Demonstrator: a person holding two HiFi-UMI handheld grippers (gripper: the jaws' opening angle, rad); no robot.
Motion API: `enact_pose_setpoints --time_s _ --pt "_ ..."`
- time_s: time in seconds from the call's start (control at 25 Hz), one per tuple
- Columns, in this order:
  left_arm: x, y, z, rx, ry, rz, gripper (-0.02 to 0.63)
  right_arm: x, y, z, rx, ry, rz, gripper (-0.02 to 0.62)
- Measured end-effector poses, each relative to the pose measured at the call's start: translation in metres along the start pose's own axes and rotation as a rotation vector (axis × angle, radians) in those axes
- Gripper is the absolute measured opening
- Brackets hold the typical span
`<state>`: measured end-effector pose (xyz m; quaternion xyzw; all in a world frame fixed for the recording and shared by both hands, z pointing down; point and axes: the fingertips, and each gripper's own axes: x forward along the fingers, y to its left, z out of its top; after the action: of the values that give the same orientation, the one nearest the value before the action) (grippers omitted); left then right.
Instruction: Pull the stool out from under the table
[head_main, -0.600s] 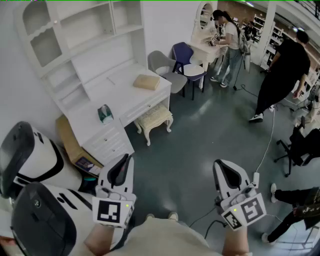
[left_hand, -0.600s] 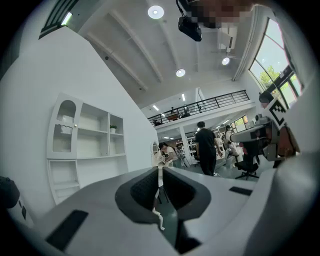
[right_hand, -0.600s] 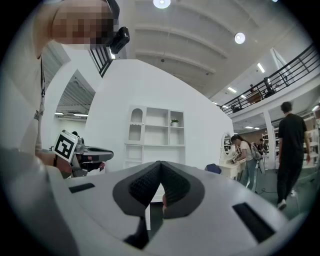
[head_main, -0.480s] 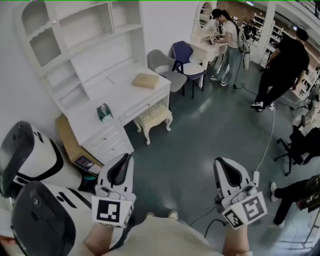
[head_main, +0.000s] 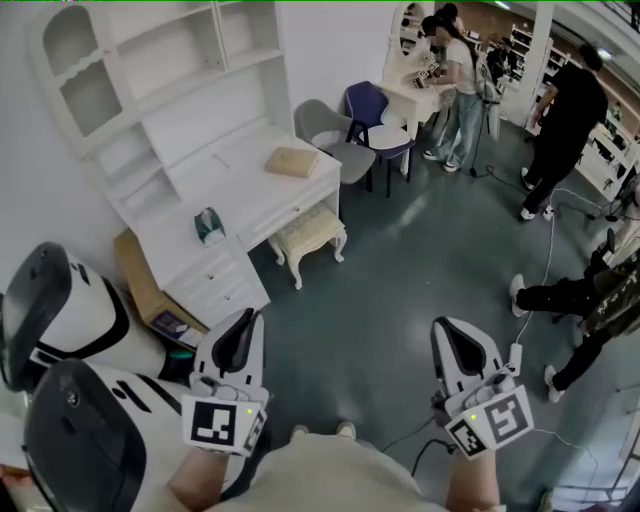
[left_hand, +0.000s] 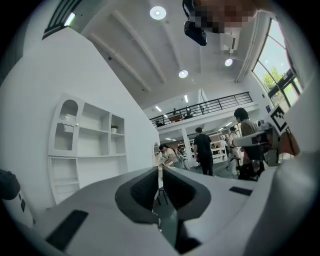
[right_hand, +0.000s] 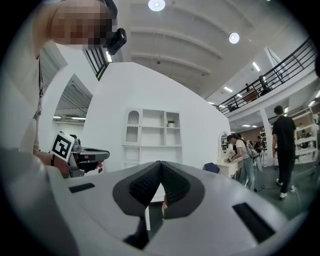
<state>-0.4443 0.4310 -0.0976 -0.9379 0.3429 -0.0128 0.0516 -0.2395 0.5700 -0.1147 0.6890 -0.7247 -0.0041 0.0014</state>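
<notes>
Both grippers were shut and empty at this point. The left gripper (head_main: 250, 322) had its pads together with nothing between them, and the right gripper (head_main: 447, 332) was the same; each gripper view confirmed it. I held both level, low in the head view, close to my body.

The stool (head_main: 310, 232), a cream cushioned one with carved legs, stood partly tucked under the white table (head_main: 235, 165), its seat projecting past the front edge beside the drawer unit. It was well apart from both grippers, across open floor. I judged the task not yet started: the approach came first.

Hazards I noted from here:
1. Closed jaws. Arriving at the stool without opening them would push the seat further under instead of gripping it.
2. Table apron. Lifting while pulling could catch the seat on the underside of the table.
3. Left clearance. A white rounded machine (head_main: 60, 310) sat just beside the left gripper; a wide swing could strike it.
4. Floor cable (head_main: 540, 275). It trailed at the right and could snag a foot.
</notes>
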Motion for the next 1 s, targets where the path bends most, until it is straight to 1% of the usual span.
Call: enact_pose_setpoints --time_s 0.12,0.24,0.28,0.32,0.36,0.4,0.44,0.48,0.52,0.68,0.84,1.0 --pt "0.002 -0.004 0.003 -0.001 -0.028 0.041 0.043 -0.007 -0.01 -0.002 0.007 -0.006 0.003 0.023" --pt "0.003 -0.015 0.006 -0.017 -0.046 0.058 0.043 -0.016 -0.018 -0.003 0.021 -0.025 0.017 0.025" --pt "0.002 -0.019 0.005 -0.033 -0.051 0.057 0.044 -0.018 -0.02 -0.003 0.027 -0.031 0.027 0.03" --pt "0.001 -0.023 0.004 -0.052 -0.056 0.052 0.052 -0.02 -0.021 -0.004 0.032 -0.035 0.039 0.059" --pt "0.002 -0.026 0.001 -0.067 -0.058 0.046 0.113 -0.021 -0.022 -0.004 0.036 -0.036 0.052 0.13" --pt "0.002 -0.028 -0.001 -0.076 -0.055 0.042 0.2 -0.022 -0.022 -0.005 0.035 -0.035 0.062 0.177" --pt "0.002 -0.029 -0.004 -0.079 -0.05 0.042 0.24 -0.022 -0.023 -0.006 0.033 -0.032 0.065 0.199" --pt "0.003 -0.029 -0.006 -0.079 -0.045 0.045 0.251 -0.022 -0.024 -0.007 0.029 -0.03 0.063 0.218" --pt "0.004 -0.03 -0.007 -0.078 -0.042 0.049 0.259 -0.021 -0.026 -0.008 0.025 -0.027 0.06 0.232" --pt "0.015 -0.03 -0.016 -0.066 -0.027 0.056 0.273 -0.014 -0.039 -0.017 0.023 -0.011 0.053 0.255" --pt "0.032 -0.027 -0.031 -0.026 -0.003 0.045 0.274 0.004 -0.049 -0.029 0.026 -0.004 0.053 0.256" --pt "0.056 -0.022 -0.04 0.004 0.006 0.052 0.273 0.028 -0.061 -0.036 0.028 -0.002 0.065 0.264"
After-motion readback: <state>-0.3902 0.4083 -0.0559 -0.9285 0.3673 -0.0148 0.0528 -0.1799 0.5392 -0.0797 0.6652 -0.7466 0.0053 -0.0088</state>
